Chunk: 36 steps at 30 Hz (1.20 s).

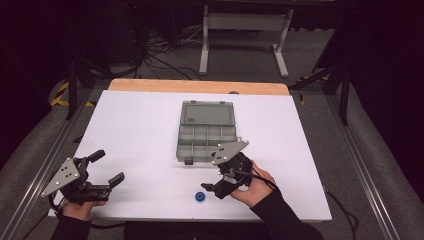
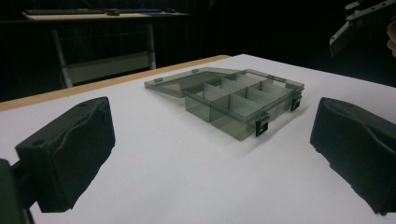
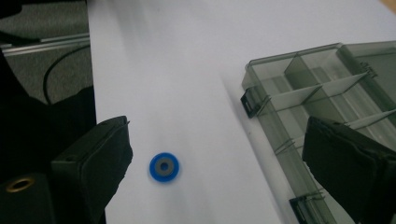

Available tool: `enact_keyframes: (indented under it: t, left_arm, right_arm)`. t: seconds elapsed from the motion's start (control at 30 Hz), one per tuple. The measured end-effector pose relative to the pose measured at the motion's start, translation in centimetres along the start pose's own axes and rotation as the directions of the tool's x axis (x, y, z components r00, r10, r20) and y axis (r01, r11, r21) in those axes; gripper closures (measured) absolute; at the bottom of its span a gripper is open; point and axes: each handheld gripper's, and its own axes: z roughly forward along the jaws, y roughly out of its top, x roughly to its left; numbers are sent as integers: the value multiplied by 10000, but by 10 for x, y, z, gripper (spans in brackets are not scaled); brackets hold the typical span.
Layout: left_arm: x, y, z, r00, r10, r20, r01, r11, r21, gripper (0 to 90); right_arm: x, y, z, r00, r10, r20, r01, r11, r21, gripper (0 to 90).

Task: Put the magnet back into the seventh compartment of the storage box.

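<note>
An open grey translucent compartment box (image 1: 206,131) lies mid-table with its lid folded back; the left gripper view has the box (image 2: 243,100) straight ahead. A small blue ring (image 1: 200,197) lies flat near the table's front edge. My right gripper (image 1: 210,175) hovers open just above and to the right of it. In the right gripper view (image 3: 224,172) the ring (image 3: 164,166) sits on the table between the jaws, nearer the left one, untouched, and the box (image 3: 299,93) is at right. My left gripper (image 1: 111,166) rests open and empty at the front left (image 2: 210,154).
The white table top (image 1: 140,130) ends in a wooden strip (image 1: 200,86) at the back. Metal rails run along both sides. A table frame and cables stand on the floor beyond. The right gripper's grey plate (image 2: 359,23) shows at the upper right of the left gripper view.
</note>
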Motion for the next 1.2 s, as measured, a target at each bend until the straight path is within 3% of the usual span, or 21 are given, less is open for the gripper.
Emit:
enact_keyframes:
  t: [0.13, 0.37, 0.57, 0.8, 1.2]
  left_arm:
    - [0, 0, 0, 10000, 4, 7, -4, 10000, 9, 4]
    - [0, 0, 0, 10000, 2, 16, -2, 10000, 18, 4]
    - [0, 0, 0, 10000, -24, 20, 24, 10000, 15, 4]
    - [-1, 0, 1, 10000, -3, 13, 3, 10000, 30, 4]
    - [0, 0, 0, 10000, 15, 17, -15, 10000, 20, 4]
  right_arm:
    - [1, 5, 1, 9999, -51, -140, 59, 9981, 606, 87]
    - [0, 10, 8, 9986, 81, -532, 11, 9854, 1702, 88]
    - [3, 12, 14, 9984, 272, -493, -136, 9660, 2583, 114]
    - [3, 11, 18, 9980, 335, -528, -177, 9612, 2754, 134]
    - [8, 8, 34, 9957, 370, -853, -54, 9392, 3434, 188]
